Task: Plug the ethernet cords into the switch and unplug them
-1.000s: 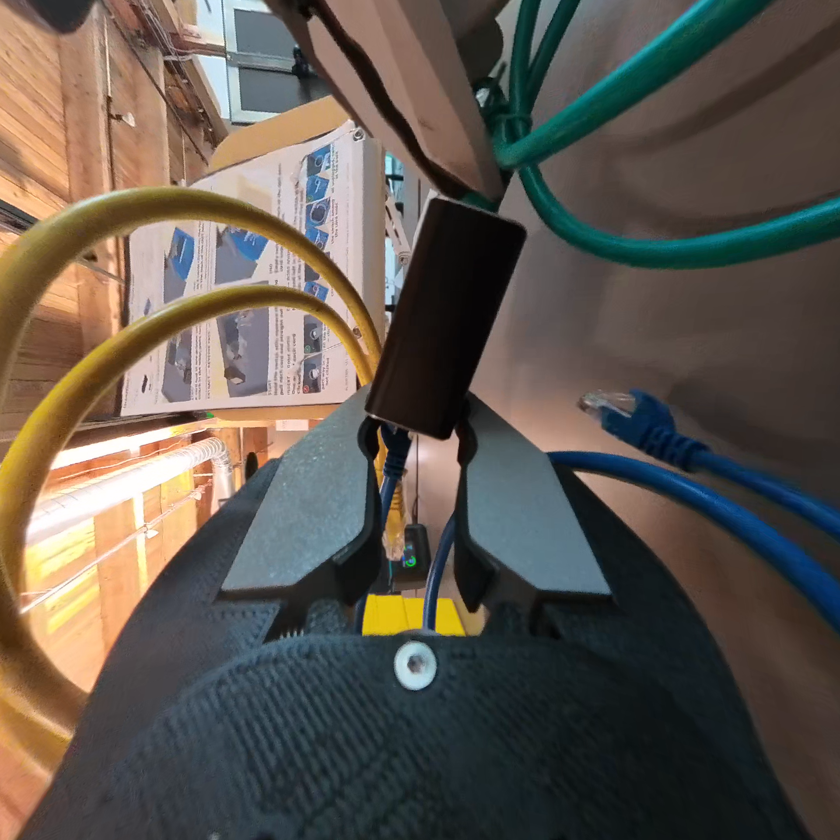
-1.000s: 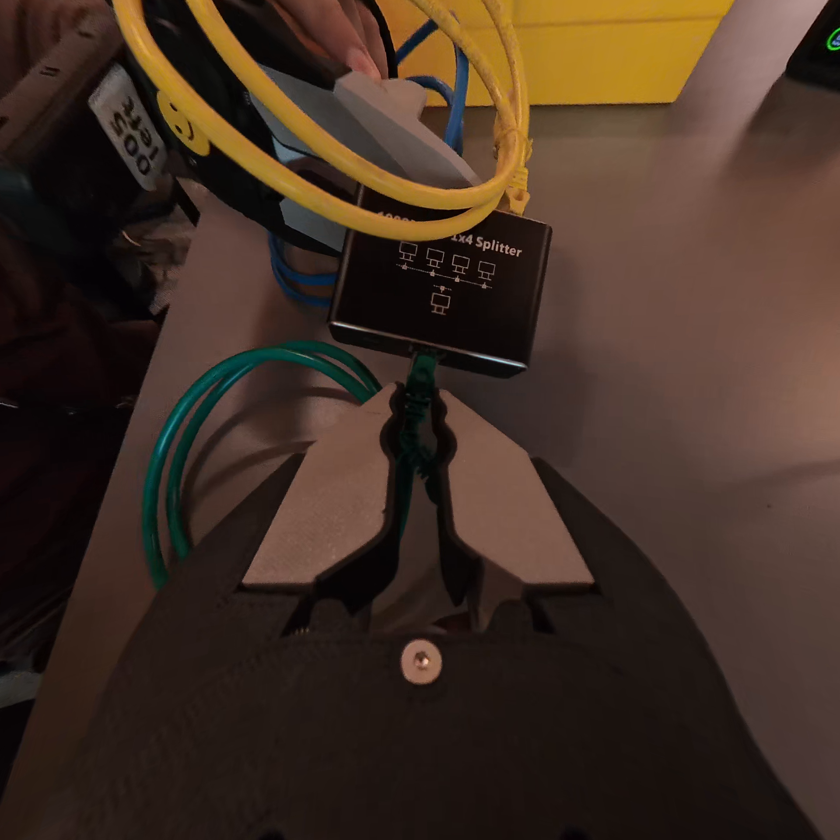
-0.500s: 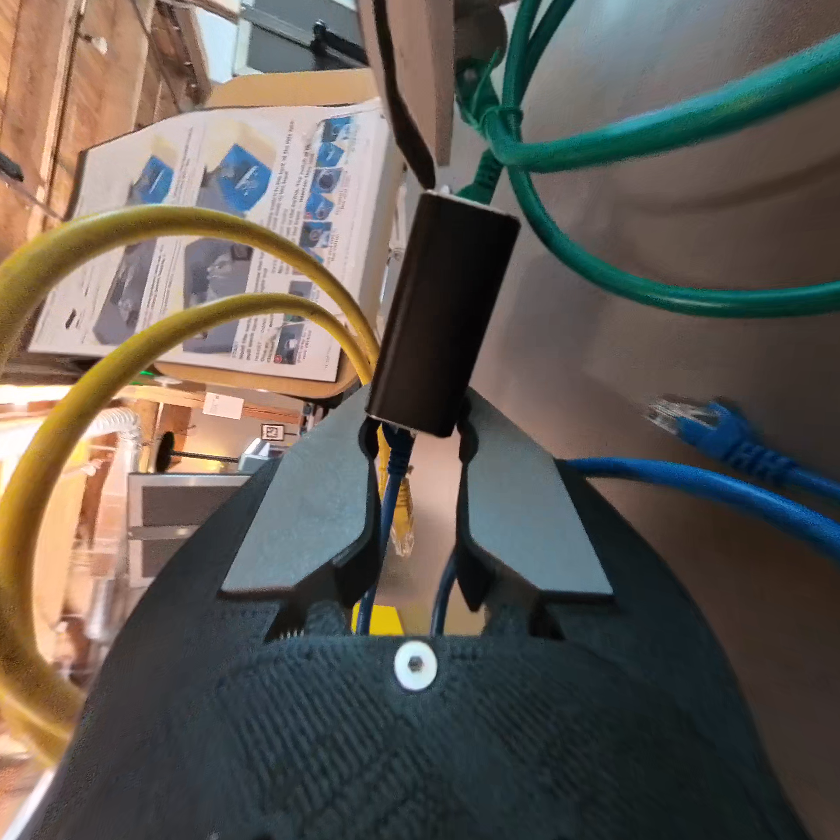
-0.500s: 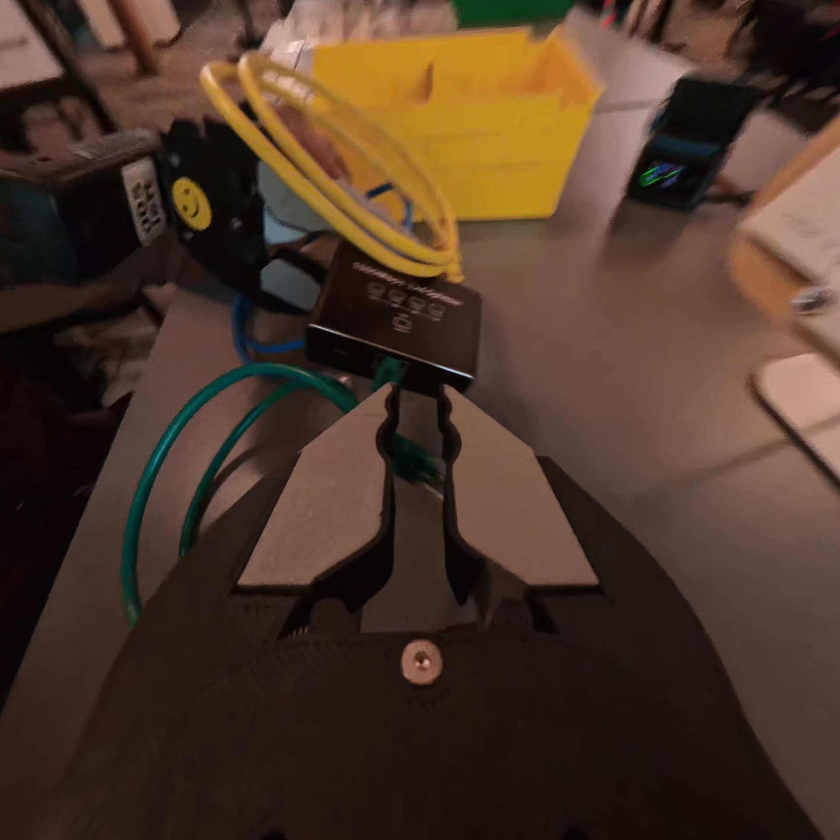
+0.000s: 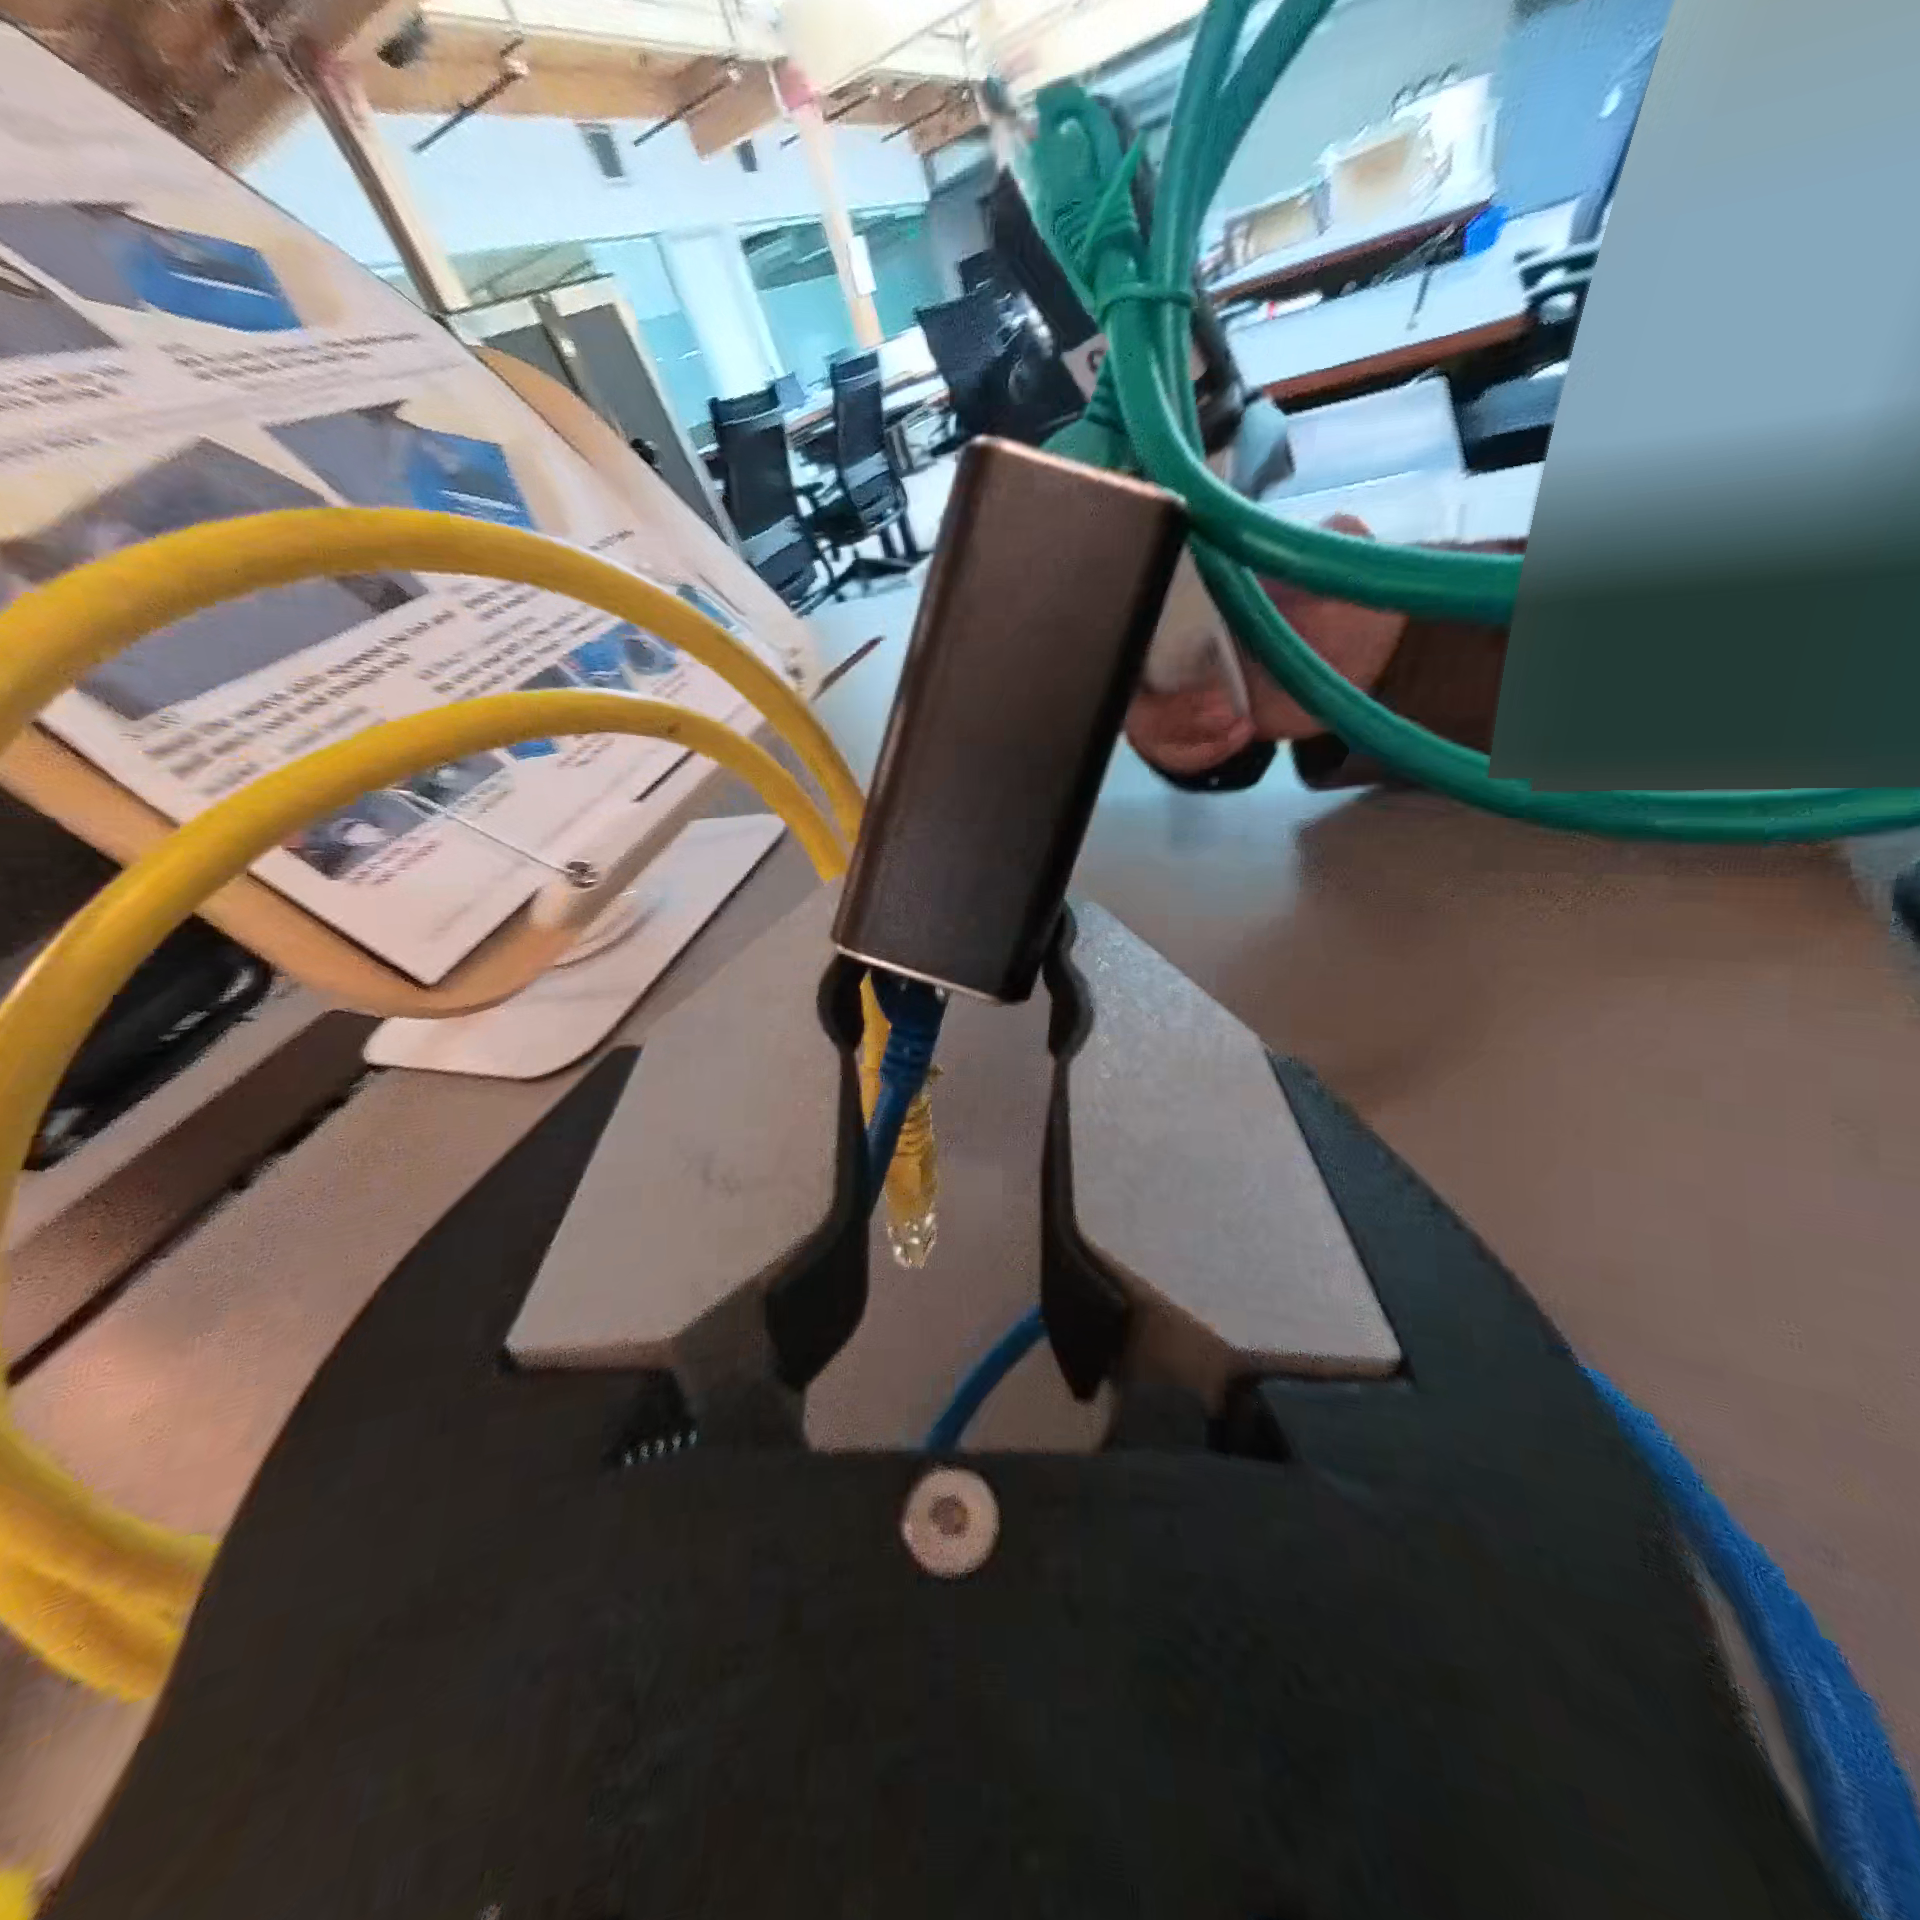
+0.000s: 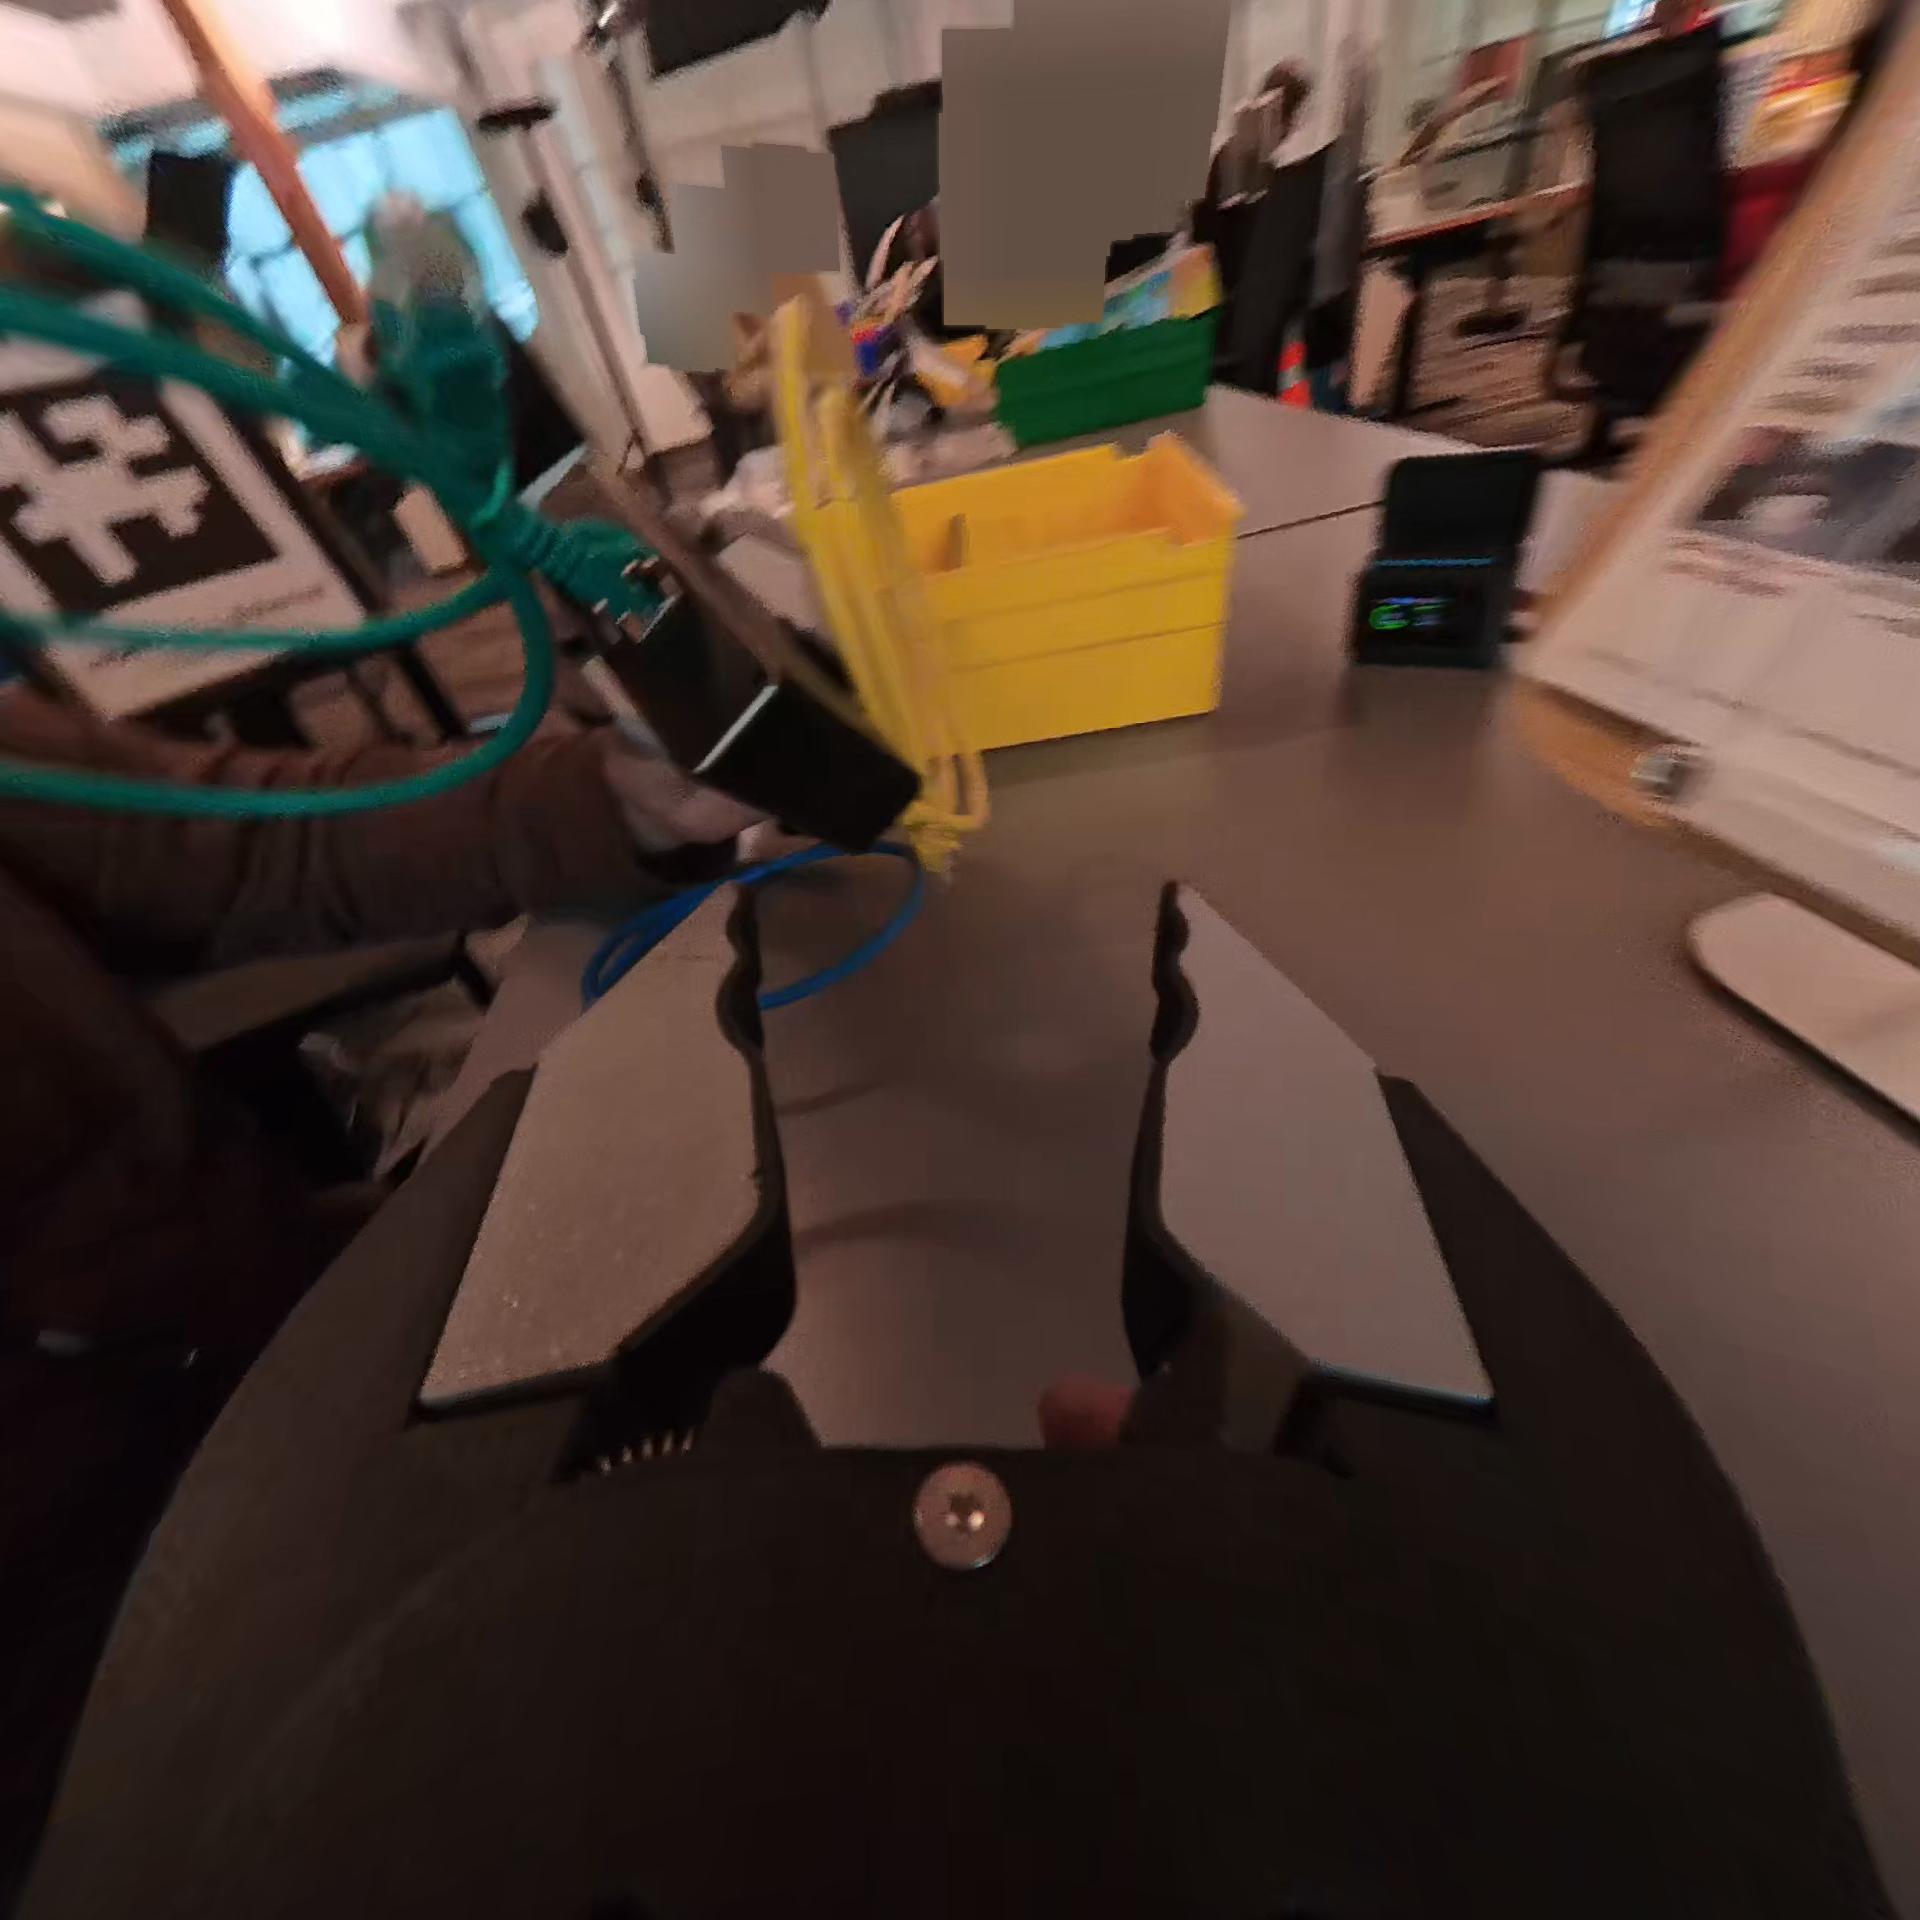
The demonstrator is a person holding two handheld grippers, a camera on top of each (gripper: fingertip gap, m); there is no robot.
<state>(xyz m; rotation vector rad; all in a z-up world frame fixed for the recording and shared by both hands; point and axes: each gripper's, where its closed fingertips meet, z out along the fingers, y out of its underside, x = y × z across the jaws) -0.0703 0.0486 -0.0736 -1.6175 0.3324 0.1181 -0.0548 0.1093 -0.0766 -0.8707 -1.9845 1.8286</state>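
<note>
The small black box-shaped switch (image 5: 1003, 727) is being clamped at its lower end by the left gripper (image 5: 951, 982), lifted off the grey table (image 5: 1507, 1039). A green ethernet cord (image 5: 1351, 727) is leaving its top toward two o'clock; yellow cord loops (image 5: 364, 644) are arcing at nine. The right gripper (image 6: 956, 914), fingers apart and empty, should probably approach a plug squarely, pinching the boot.

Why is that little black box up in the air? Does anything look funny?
Yes. The left claw holds the black box up off the table, tilted, with green and yellow cords dangling in loops. The right claw is open and empty.
</note>
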